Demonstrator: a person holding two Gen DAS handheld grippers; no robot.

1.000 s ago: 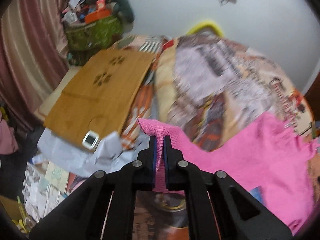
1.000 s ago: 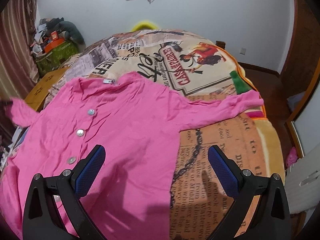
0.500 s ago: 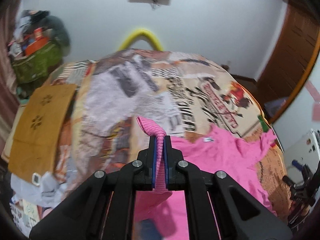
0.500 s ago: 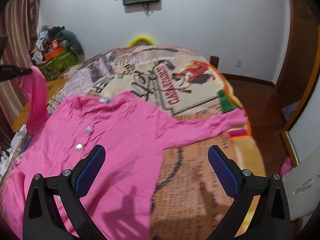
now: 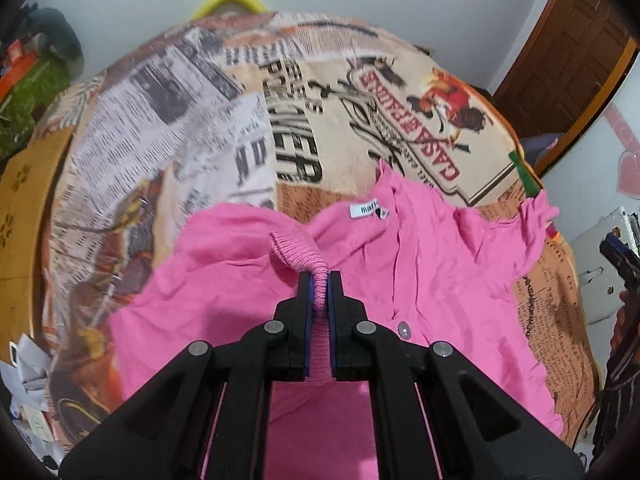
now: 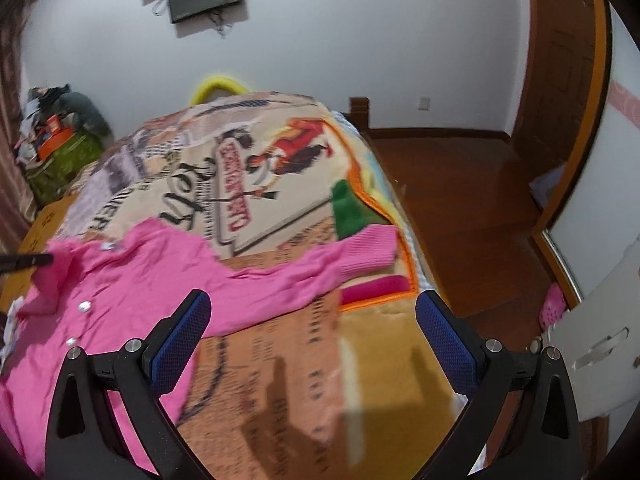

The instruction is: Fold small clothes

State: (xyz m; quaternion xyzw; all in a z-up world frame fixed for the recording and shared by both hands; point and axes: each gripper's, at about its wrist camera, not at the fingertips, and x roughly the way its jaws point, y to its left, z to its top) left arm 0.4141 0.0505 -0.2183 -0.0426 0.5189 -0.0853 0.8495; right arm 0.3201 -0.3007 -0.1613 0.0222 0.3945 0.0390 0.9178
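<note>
A pink buttoned cardigan (image 5: 432, 264) lies front up on a bed with a printed blanket (image 5: 248, 104). My left gripper (image 5: 319, 280) is shut on the ribbed cuff of its left sleeve (image 5: 298, 254) and holds it over the cardigan's chest, just below the neck label (image 5: 366, 210). In the right wrist view the cardigan (image 6: 132, 280) lies at the left, its other sleeve (image 6: 360, 252) stretched out toward the bed's right edge. My right gripper (image 6: 312, 332) is open and empty above the blanket, short of that sleeve.
A wooden lap table (image 5: 24, 216) lies on the bed's left side. A green bag of clutter (image 6: 60, 160) stands by the far wall. Wooden floor (image 6: 460, 200) and a door (image 6: 560, 80) are to the right of the bed. A white appliance (image 6: 600, 328) stands at the right.
My left gripper has carried the sleeve cuff from the bed's left side inward over the cardigan's body. My right gripper has turned right toward the other sleeve and stayed open.
</note>
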